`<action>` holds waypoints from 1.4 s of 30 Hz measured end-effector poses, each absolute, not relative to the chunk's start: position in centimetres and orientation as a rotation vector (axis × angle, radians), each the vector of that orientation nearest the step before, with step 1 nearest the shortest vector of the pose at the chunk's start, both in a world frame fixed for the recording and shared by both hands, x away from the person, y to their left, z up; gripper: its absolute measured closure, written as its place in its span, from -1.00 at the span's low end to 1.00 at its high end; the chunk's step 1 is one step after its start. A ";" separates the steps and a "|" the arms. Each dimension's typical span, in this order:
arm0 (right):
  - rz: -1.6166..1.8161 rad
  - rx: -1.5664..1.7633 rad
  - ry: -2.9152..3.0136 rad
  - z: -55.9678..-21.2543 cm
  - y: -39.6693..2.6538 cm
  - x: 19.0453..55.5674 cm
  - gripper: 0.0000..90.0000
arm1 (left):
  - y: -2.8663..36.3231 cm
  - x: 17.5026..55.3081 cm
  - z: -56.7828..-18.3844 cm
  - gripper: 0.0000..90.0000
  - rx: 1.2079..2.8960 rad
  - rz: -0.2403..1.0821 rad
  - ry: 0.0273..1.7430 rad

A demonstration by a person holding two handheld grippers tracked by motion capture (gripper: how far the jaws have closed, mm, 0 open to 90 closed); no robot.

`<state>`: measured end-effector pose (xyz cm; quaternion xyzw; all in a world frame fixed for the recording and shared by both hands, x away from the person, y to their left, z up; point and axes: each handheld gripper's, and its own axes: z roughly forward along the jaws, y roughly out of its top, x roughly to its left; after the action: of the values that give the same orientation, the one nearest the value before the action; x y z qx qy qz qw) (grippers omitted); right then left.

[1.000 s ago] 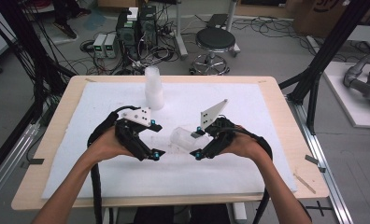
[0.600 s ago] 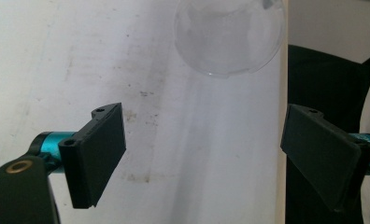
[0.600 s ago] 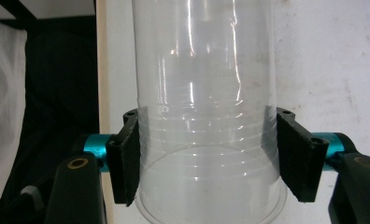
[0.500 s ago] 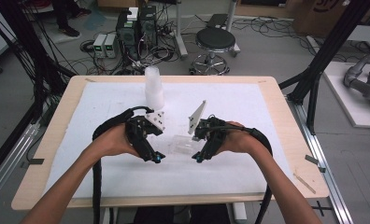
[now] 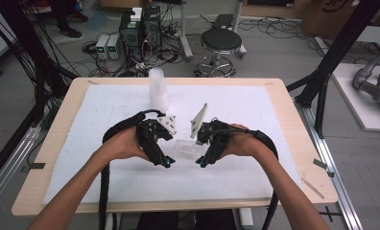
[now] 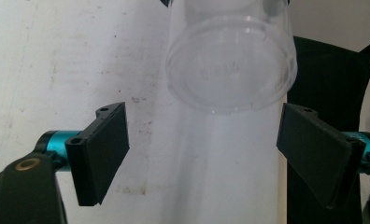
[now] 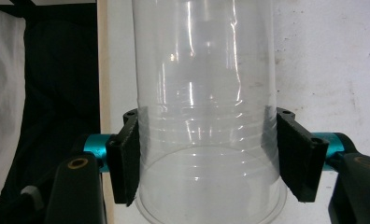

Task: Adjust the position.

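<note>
A clear plastic cup (image 5: 185,148) lies level between my two hands over the white mat (image 5: 255,120). My right gripper (image 5: 201,162) is shut on it, and in the right gripper view (image 7: 206,158) both pads (image 7: 129,158) press the cup's wall (image 7: 204,93) near its rim. The cup's base (image 6: 230,70) faces my left gripper (image 5: 165,162). In the left gripper view (image 6: 206,154) its jaws have just been closing but stand apart. The base sits just beyond their tips, and neither pad (image 6: 103,149) touches it.
A tall stack of clear cups (image 5: 158,91) stands upright at the back of the mat, just behind my left hand. The wooden table edge (image 5: 178,207) frames the mat. A stool (image 5: 220,43) and electronics boxes (image 5: 140,28) stand on the floor behind.
My left gripper has moved right, toward the cup's base. The right gripper has turned a little, so its grey plate stands more edge-on, and still holds the cup.
</note>
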<state>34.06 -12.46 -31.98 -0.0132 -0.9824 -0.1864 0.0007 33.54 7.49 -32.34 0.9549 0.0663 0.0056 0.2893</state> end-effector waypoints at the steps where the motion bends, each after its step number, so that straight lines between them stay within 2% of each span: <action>1: -0.584 -0.036 -3.084 -32.0 -12.4 34.1 -0.27 | 7.3 33.6 -32.3 -0.62 2.545 0.008 0.172; 17: -0.582 -0.024 -3.079 -32.1 -12.2 33.9 -0.26 | 6.1 33.8 -32.5 -0.47 2.543 -0.021 0.123; 27: -0.575 -0.019 -3.079 -32.3 -12.0 33.9 -0.26 | 5.9 33.8 -32.6 -0.31 2.543 -0.038 0.090; 34: -0.566 -0.027 -3.085 -32.4 -12.0 34.0 -0.27 | 5.9 33.8 -32.6 -0.10 2.533 -0.040 0.066; 42: -0.570 -0.027 -3.086 -32.4 -12.0 34.1 -0.26 | 6.0 33.8 -32.5 -0.08 2.533 -0.034 0.071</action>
<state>34.10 -11.97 -32.37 -0.0087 -0.9833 -0.1816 0.0014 33.80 6.01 -32.53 0.9537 0.0266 -0.0129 0.2992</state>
